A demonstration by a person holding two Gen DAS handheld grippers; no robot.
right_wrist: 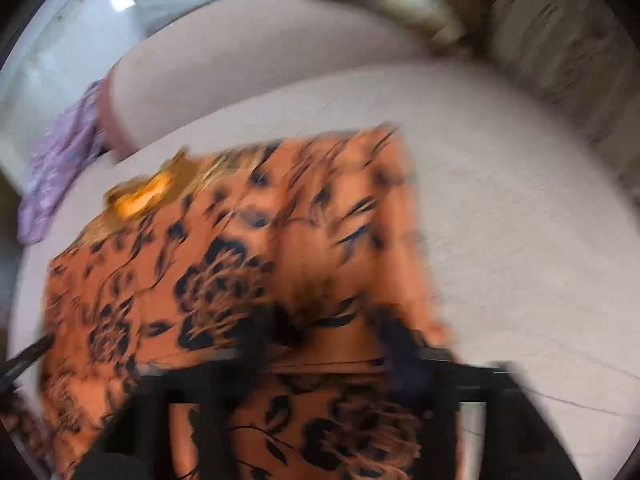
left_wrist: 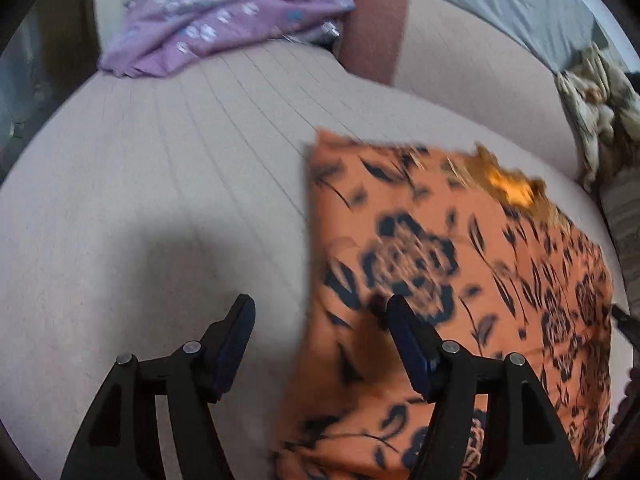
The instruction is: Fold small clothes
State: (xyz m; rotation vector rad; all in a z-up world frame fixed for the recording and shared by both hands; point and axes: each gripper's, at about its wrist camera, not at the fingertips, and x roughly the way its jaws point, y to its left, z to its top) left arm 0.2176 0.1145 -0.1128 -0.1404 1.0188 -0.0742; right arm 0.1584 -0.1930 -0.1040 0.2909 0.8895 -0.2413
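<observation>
An orange garment with a black flower print (left_wrist: 460, 280) lies flat on the pale beige cushion (left_wrist: 160, 200); it also shows in the right wrist view (right_wrist: 224, 264). My left gripper (left_wrist: 320, 316) is open and empty, hovering over the garment's left edge, its right finger above the cloth. My right gripper (right_wrist: 328, 328) is heavily blurred over the garment's near part; its fingers look spread apart with cloth showing between them, but its state is unclear. A gold-yellow patch (left_wrist: 516, 188) sits at the garment's far edge.
A purple flowered garment (left_wrist: 224, 16) lies crumpled at the far left of the cushion, also in the right wrist view (right_wrist: 60, 168). A rust-brown cloth (left_wrist: 376, 28) lies beside it. A grey sheet (left_wrist: 520, 4) and a patterned fabric (left_wrist: 600, 112) lie at the far right.
</observation>
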